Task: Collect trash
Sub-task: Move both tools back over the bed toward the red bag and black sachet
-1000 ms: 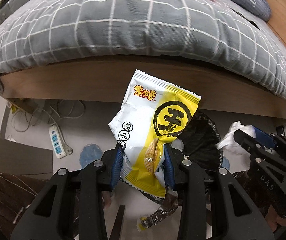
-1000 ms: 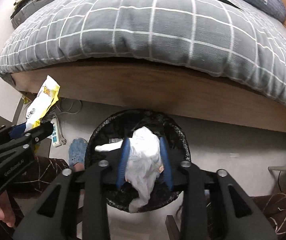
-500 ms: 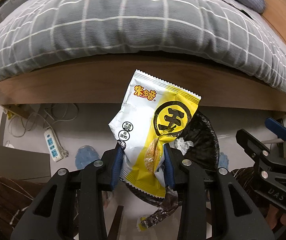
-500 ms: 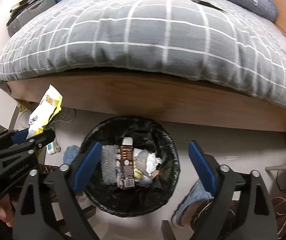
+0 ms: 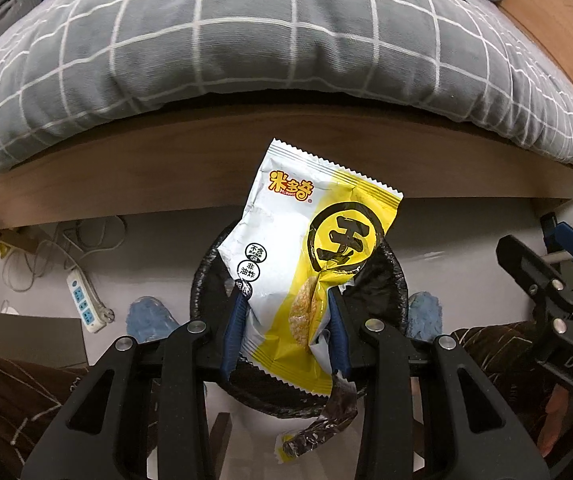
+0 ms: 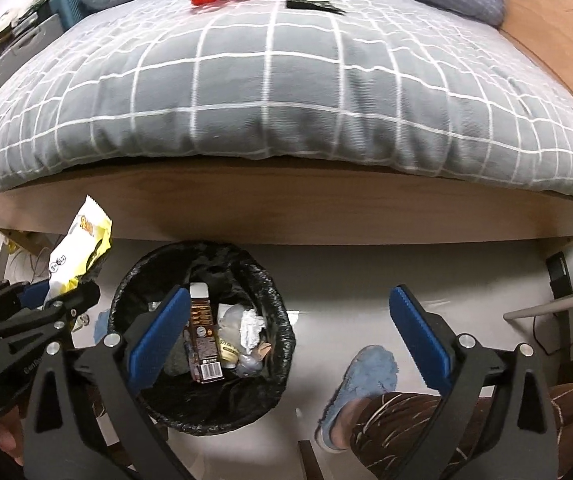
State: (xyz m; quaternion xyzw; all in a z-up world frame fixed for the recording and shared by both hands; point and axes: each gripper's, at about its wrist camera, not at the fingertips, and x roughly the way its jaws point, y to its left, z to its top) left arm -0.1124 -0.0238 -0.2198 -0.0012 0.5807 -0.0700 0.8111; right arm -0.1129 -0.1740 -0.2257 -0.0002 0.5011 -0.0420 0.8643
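Pinching the yellow-and-white snack wrapper [image 5: 306,280] in the left gripper [image 5: 284,332] right above the black-lined trash bin [image 5: 396,280], jaws just starting to ease apart, presumably to drop it in (orange Chinese brand characters; "非油炸" in a circle). Standing spread wide and empty beside the bin: the right gripper [image 6: 286,332], its jaws opening.

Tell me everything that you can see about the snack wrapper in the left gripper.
The snack wrapper is a crinkled glossy packet, white on one side and yellow on the other, with red-orange characters and a black circle mark. Its top edge is serrated; its torn lower end shows silver foil. It stands nearly upright between the pads of the left gripper, whose jaws are opening slightly, above the black-lined trash bin.
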